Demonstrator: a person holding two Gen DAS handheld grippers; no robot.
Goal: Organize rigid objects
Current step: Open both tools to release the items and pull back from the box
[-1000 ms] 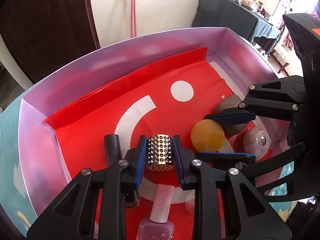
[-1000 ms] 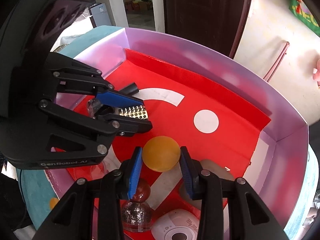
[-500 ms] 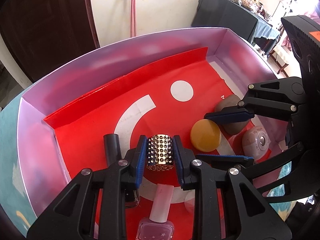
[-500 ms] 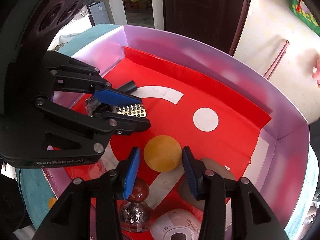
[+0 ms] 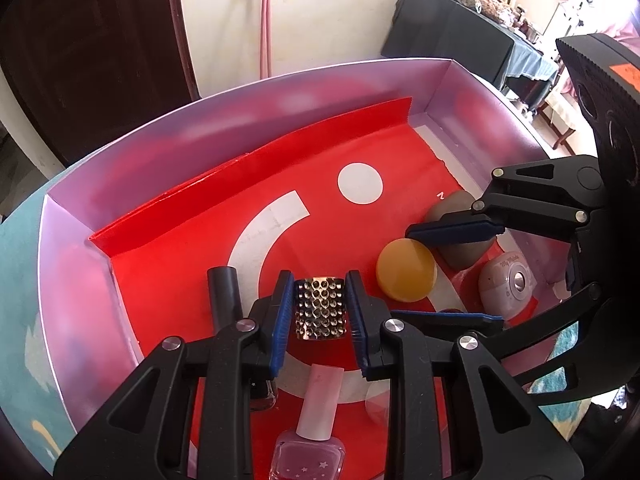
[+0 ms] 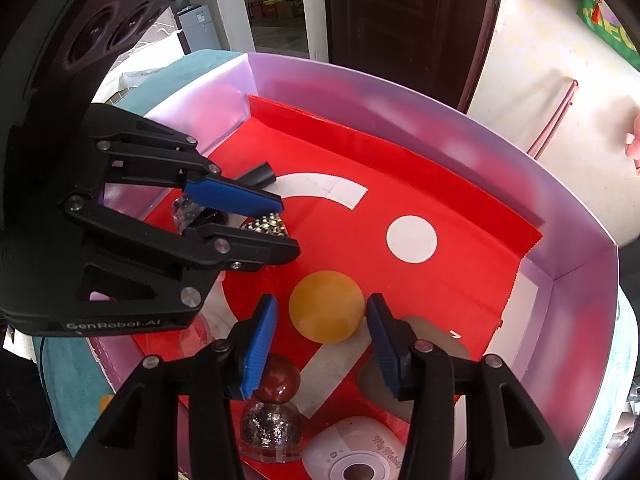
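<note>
Left tongs clamp studded cylinder; right tongs loosely straddle yellow puck

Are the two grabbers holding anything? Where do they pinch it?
The left hand-held gripper pinches the studded gold piece by its two opposite sides. The right hand-held gripper is open around the yellow ball, not holding it.

Inside the box, a studded cylinder sits between the left hand-held gripper's pads, a nail-polish bottle nearer the camera; to its right a round disc lies before a stone, beside a small device.
</note>
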